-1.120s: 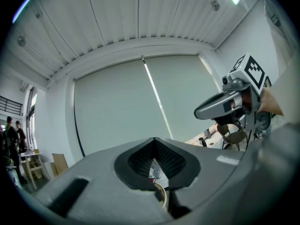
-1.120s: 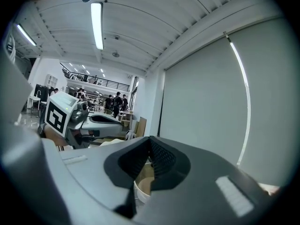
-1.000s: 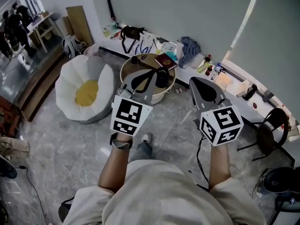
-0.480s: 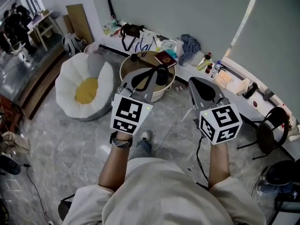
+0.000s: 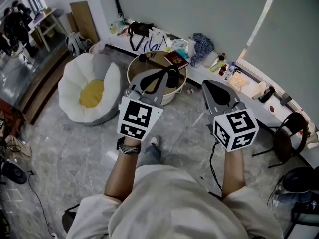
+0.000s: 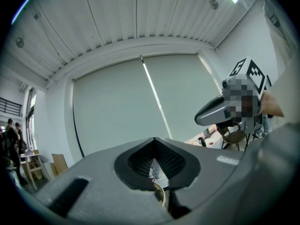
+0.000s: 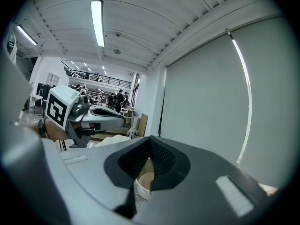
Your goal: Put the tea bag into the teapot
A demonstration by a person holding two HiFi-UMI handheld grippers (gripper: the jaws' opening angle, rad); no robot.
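The fingers of the left gripper (image 6: 153, 140) were pressed together at their tips with nothing between them, leaving only the ribbed hollow behind the tips. The fingers of the right gripper (image 7: 150, 138) were likewise closed on nothing. In the head view, both were held out in front of the person above the floor (image 5: 75, 148), the left gripper (image 5: 158, 76) over the near part of a round counter (image 5: 133, 72) and the right gripper (image 5: 206, 86) just off that counter's right edge. Each carried its marker cube nearest the hand.

On the counter, a dark vessel (image 5: 172, 79) stood near the right edge, too small to tell whether it was the teapot. A red booklet (image 5: 176, 61) lay at the far right edge. The tea bag could not be made out in any view.

Left of the counter, a white beanbag (image 5: 89, 96) with a yellow centre sat on the floor. A low ledge (image 5: 249, 83) along the wall behind held bags, bottles and a blue cloth (image 5: 201, 49). A dark chair (image 5: 286, 141) stood at the right.
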